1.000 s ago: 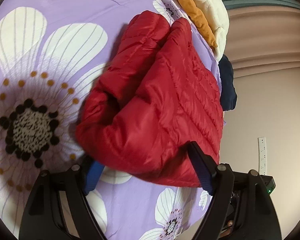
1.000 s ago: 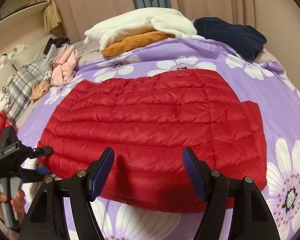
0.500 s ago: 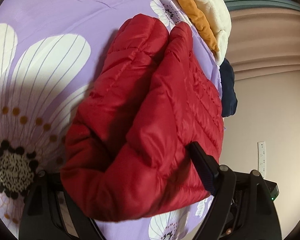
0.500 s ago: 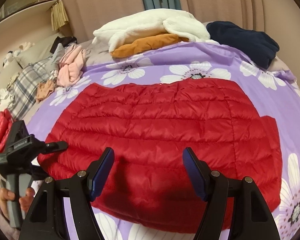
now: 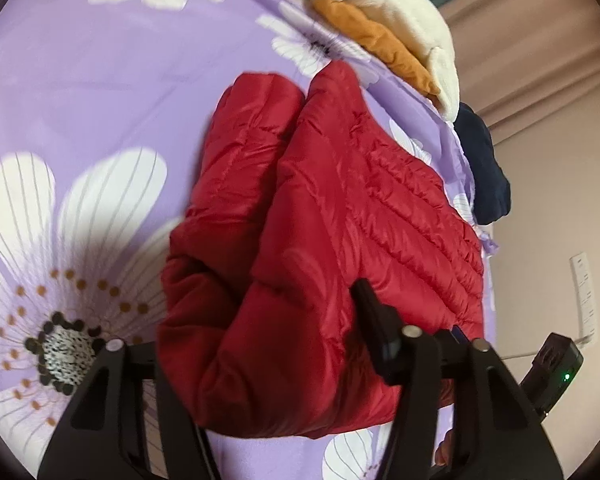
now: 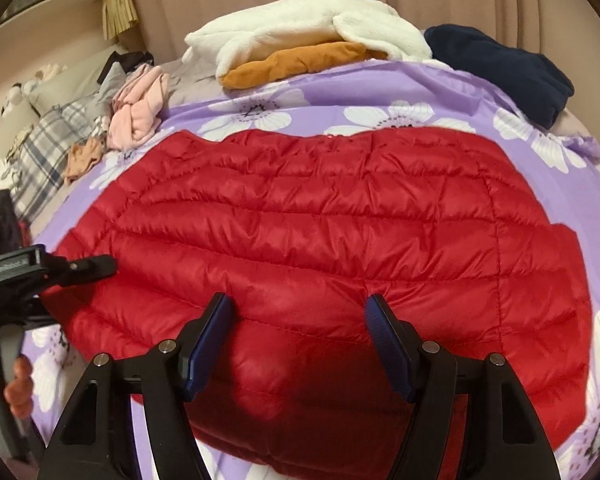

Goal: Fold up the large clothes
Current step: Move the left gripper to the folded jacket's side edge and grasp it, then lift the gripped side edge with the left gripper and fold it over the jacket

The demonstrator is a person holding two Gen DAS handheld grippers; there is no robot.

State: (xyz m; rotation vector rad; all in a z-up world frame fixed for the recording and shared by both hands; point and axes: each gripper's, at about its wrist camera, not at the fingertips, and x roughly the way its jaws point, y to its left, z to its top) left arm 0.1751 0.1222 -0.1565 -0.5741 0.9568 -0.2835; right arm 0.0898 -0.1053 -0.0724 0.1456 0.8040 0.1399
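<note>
Jacket (image 5: 324, 264) bunched between closing left tool (image 5: 260, 344).

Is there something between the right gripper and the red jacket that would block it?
Nothing visible does. The right gripper hangs with open jaws directly over the near edge of the red puffer jacket, with only air between. The left gripper, closing on the jacket's left end, is well to the side.

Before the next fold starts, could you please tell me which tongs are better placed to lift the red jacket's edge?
Left: its tongs are closing around the red jacket; the right tongs hover open above it.
</note>
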